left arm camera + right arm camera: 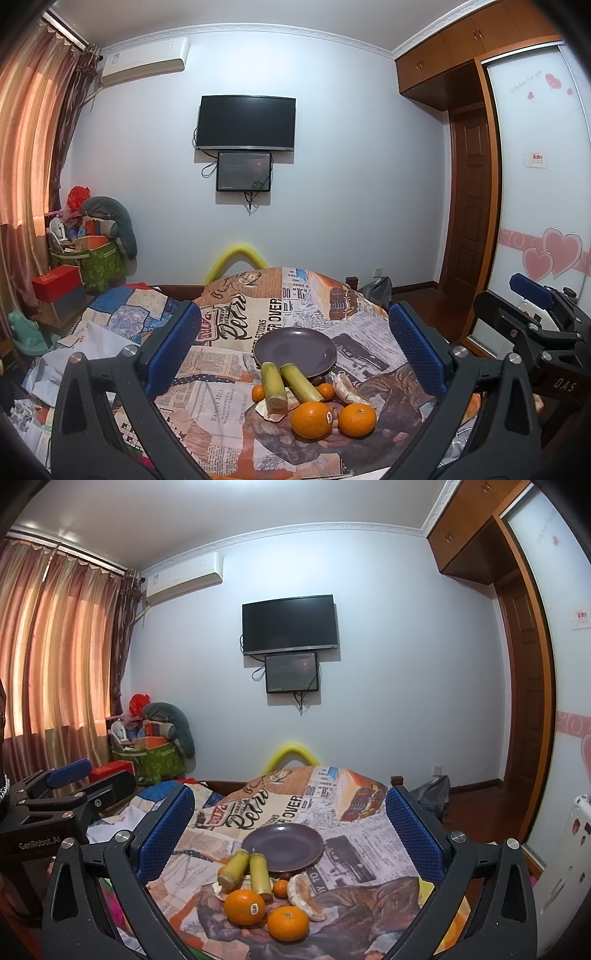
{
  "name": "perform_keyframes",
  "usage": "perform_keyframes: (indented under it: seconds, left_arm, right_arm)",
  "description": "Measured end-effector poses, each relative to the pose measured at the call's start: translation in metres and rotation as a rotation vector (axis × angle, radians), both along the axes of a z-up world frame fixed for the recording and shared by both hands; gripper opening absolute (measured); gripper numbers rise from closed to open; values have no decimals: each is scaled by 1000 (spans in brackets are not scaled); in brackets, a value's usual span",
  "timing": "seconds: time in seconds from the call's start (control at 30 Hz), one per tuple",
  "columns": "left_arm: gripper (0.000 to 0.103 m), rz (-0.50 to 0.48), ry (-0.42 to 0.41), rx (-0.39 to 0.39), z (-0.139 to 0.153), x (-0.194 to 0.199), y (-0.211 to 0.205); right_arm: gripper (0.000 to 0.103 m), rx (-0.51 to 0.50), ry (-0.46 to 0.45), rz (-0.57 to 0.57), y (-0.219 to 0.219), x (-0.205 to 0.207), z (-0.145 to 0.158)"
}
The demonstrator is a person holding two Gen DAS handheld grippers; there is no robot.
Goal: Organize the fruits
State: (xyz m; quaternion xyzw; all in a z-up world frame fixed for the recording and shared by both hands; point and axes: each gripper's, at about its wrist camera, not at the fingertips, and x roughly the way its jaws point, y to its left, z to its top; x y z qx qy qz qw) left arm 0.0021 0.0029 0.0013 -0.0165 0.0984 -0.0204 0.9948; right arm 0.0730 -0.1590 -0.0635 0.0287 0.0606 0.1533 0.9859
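Fruit pile [314,398] sits just in front of the empty plate [295,350] on the cloth, so I hold left gripper [295,354] and right gripper [291,834] wide apart, gripping nothing, ready to load.

"OVER" on the newspaper-print cloth [273,317]; "DAS" on the right gripper [532,299]; "GenRobot.AI" on the left gripper [70,770].

Purple plate [295,347]; newsprint-patterned cloth [229,402]; blue-padded tongs [293,343].
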Motion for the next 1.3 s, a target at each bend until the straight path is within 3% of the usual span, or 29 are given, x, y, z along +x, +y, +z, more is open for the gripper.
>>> perform_keyframes:
  seconds: [1.3]
  left_arm:
    - [103, -12, -5, 4, 1, 3, -2]
  right_arm:
    - [103, -2, -2, -5, 0, 0, 2]
